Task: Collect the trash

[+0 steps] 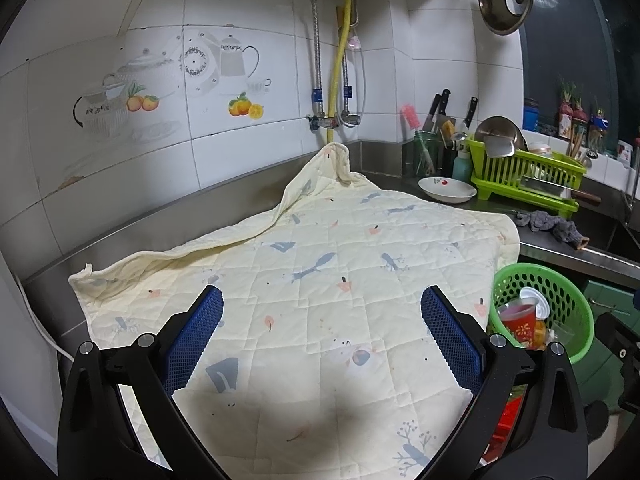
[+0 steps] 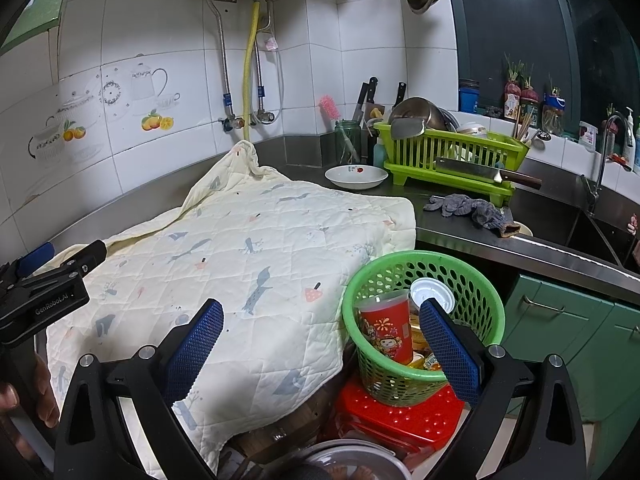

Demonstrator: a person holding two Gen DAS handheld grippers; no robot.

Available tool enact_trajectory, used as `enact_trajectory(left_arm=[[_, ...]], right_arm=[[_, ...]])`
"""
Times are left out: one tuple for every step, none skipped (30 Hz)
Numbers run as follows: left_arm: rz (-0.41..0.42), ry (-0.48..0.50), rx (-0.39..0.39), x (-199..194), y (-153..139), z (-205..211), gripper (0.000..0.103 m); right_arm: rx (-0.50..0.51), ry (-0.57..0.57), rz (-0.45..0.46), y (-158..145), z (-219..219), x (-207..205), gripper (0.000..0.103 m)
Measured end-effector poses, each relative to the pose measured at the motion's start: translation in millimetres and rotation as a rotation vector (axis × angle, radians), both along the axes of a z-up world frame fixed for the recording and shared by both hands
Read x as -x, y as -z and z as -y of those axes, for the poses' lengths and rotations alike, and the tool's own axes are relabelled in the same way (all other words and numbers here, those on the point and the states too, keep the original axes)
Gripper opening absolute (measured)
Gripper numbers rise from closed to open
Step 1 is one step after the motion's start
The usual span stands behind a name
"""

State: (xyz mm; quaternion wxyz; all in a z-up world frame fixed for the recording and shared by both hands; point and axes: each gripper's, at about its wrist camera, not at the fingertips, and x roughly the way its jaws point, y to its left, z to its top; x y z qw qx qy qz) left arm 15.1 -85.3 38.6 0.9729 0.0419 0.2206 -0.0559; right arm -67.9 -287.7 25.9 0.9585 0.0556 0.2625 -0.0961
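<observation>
The left gripper hangs above the quilted cloth with its blue-padded jaws spread wide and nothing between them; the right gripper is likewise spread and empty, its left finger over the cloth's near edge and its right finger in front of the green basket. That perforated basket stands on a red plastic stool just beside the cloth's hanging right edge; in it lie the collected trash: a red printed cup leaning upright, a white round lid behind it, and some yellow wrappers lower down, partly hidden. In the right wrist view the left gripper shows at the left border over the cloth.

The cream cloth, printed with grey fish and small pink shapes, covers the steel counter and bunches up against the tiled wall at its far corner; beyond it a white bowl sits on the counter, with a grey rag lying to the right of it; behind stands a lime-green dish rack holding pots, with a cleaver laid across its front.
</observation>
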Motion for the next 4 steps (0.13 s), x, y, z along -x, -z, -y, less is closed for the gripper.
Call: enact_trajectory(left_arm=[[0.001,0.001,0.001,0.0,0.0,-0.2,0.098],[0.001,0.001,0.001,0.3,0.0,-0.6,0.098],[0.001,0.001,0.002,0.2,-0.2,-0.5,0.098],[0.001,0.003,0.004,0.2,-0.2,-0.6,0.098]], right_arm=[[0.0,0.0,0.0,-0.1,0.0,-0.2,0.095],[-0.001,0.0,0.0,0.1,-0.2,0.0,0.095],[-0.001,0.0,0.0,-0.1,-0.1,-0.2,0.095],[-0.001,0.0,0.0,0.4,-0.6,-0.1,0.095]])
